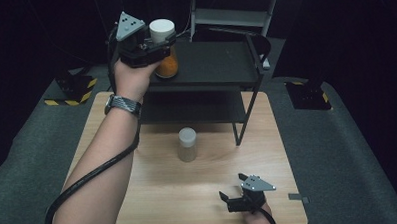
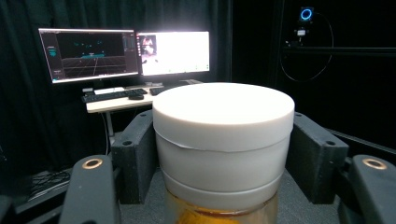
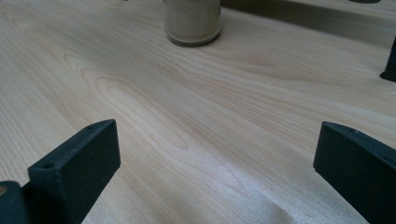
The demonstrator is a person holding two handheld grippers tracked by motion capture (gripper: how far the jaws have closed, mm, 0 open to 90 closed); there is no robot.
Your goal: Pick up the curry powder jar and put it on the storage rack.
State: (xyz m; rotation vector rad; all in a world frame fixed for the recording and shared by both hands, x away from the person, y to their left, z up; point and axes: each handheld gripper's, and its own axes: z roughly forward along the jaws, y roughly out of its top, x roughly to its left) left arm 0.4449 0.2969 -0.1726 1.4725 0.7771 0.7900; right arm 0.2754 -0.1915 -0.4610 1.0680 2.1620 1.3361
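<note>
1. Clearly the left gripper (image 1: 156,43) has the orange jar (image 1: 167,65) pinched just under its white lid (image 2: 223,108), one jaw pressed on each side, and it holds the jar at the left front corner of the black shelf rack's (image 1: 220,66) top tier; whether the base already rests on the tier or hangs just over it I cannot tell
2. To do this step well, I would keep the jar upright and the squeeze steady, and let go only once the base sits flat and well inside the shelf edge, since it stands close to the corner
3. That jar is clear below the lid and holds something orange, filling at least its lower part
4. Further right, the second jar (image 1: 187,145) stands upright on the wooden table (image 1: 154,193) in front of the rack, untouched; it has a pale lid and a beige, sandy-looking filling
5. At the near right of the table, the right gripper (image 1: 234,198) rests low with its jaws spread wide and nothing between them, pointing towards that second jar (image 3: 192,21)
</note>
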